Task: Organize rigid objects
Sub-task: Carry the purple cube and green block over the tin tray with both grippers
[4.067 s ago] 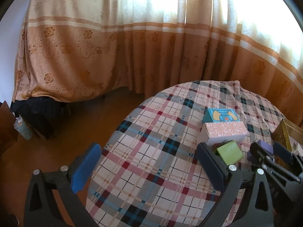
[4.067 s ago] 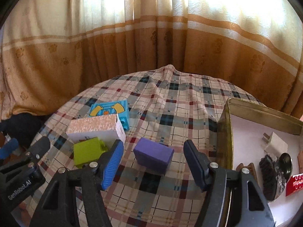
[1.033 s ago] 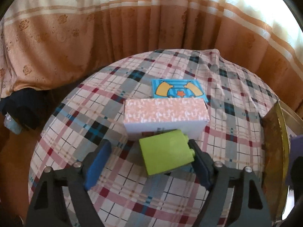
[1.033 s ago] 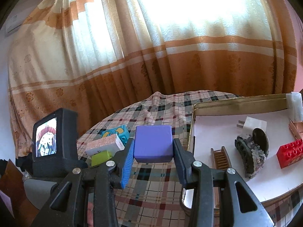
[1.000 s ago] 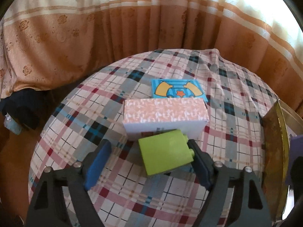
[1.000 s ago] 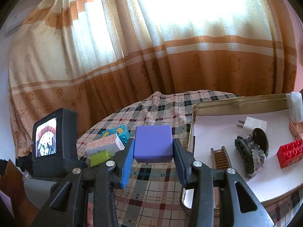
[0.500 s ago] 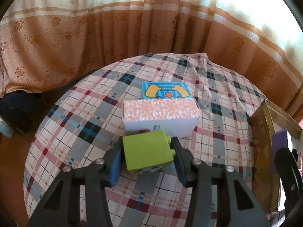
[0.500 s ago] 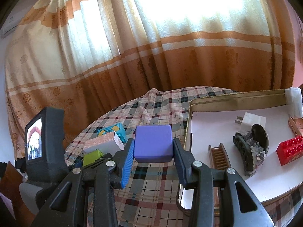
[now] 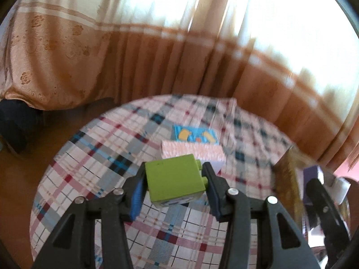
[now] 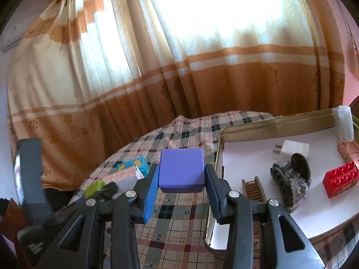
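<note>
**Two Blocks Held Clear of the Surface: Risks and Materials**

The left claw (image 9: 174, 190) is clenched on the green block (image 9: 174, 180), its jaws having just closed onto it. The block hangs above the near part of the surface (image 9: 89, 157), tilted, in front of the pink box (image 9: 190, 151). The right claw (image 10: 181, 183) is clenched on the purple block (image 10: 181, 170), held above the surface just left of the tray (image 10: 264, 126).

Hazards, as judged:
- The green block sits skewed between the jaws, with its studs against the right-hand jaw. Uneven contact could let it pivot or slip out during transfer.
- The tray wall stands raised. A low carry could strike the rim and knock either block loose.
- The tray already holds a comb (image 10: 252, 187), hair clip (image 10: 289, 179), plug (image 10: 291, 149) and red brick (image 10: 341, 179). A careless release could land on these.
- Both claws head toward the same side and could collide.

Materials: both blocks are hard, smooth and box-shaped; the green one is glossy and studded, the purple matte. The surface carries a soft, wrinkled plaid cloth. The tray is metallic gold with a flat white floor.
</note>
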